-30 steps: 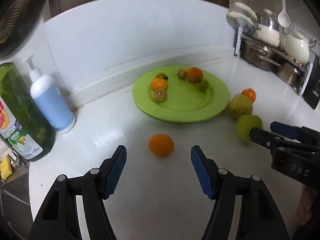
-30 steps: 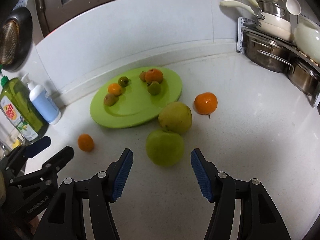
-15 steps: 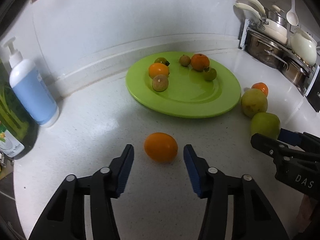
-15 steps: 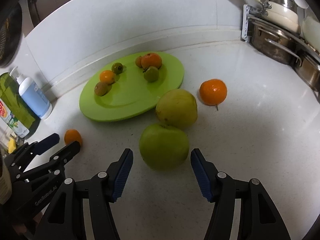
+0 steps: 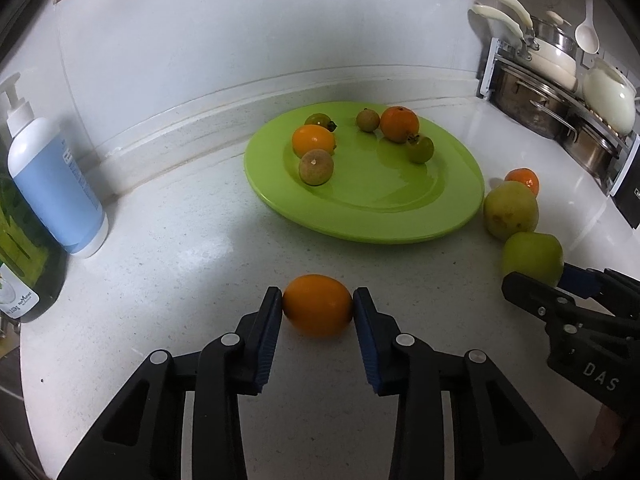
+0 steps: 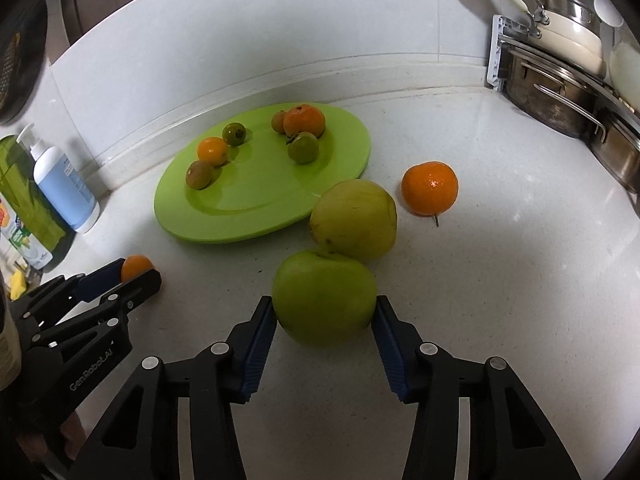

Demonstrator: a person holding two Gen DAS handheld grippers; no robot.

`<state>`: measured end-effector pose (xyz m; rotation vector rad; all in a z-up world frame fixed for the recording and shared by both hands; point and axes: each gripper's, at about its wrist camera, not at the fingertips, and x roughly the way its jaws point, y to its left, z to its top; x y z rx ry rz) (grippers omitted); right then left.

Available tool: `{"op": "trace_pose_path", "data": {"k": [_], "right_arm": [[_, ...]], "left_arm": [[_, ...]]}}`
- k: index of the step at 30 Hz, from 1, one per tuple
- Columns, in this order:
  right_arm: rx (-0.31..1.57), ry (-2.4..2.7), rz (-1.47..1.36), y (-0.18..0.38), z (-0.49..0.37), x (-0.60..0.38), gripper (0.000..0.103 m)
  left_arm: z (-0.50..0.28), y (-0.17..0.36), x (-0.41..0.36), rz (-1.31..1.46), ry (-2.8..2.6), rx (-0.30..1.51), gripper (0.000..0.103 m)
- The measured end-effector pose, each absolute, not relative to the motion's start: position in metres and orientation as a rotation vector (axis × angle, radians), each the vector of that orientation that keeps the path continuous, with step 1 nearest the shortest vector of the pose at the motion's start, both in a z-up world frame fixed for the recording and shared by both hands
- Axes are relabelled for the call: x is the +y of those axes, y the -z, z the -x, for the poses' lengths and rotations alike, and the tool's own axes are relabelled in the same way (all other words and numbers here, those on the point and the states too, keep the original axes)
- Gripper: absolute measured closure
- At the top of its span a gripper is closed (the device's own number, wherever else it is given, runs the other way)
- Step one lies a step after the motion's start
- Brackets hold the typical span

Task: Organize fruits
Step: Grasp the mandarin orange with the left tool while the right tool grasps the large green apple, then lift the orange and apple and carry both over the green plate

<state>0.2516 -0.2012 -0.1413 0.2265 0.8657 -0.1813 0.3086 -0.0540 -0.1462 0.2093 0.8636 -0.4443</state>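
My left gripper (image 5: 317, 310) is shut on a small orange fruit (image 5: 318, 307) that rests on the white counter in front of the green plate (image 5: 372, 208). My right gripper (image 6: 325, 312) is shut on a green apple (image 6: 325, 297), its blue pads touching both sides. A yellow-green apple (image 6: 354, 220) lies just behind it, touching it, and a mandarin (image 6: 429, 188) lies to the right. The plate (image 6: 256, 200) holds several small fruits. In the left wrist view the right gripper (image 5: 560, 280) shows at the right edge on the green apple (image 5: 532, 256).
A blue soap dispenser (image 5: 52, 184) and a green detergent bottle (image 5: 20, 264) stand at the left by the wall. A rack of steel pots (image 6: 568, 80) stands at the back right. The counter edge runs along the left.
Both grippers have moved forward and closed: the left one onto the small orange fruit, the right one onto the green apple. Both were open a second ago.
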Motion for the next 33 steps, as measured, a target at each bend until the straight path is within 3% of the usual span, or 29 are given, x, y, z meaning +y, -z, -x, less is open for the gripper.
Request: {"op": "trace_pose_path", "data": {"k": [16,33], "right_arm": [[0.855,0.153,-0.200,0.138,-0.244,-0.204,0.054],[0.782,0.058,-0.144,0.091,-0.227,-0.205,0.054]], "left_arm": [[-0.287,0.126,-0.054,-0.196,0.407,0.840,0.067],[-0.253,0.085,-0.057,-0.152,0.351,0.772,0.067]]}}
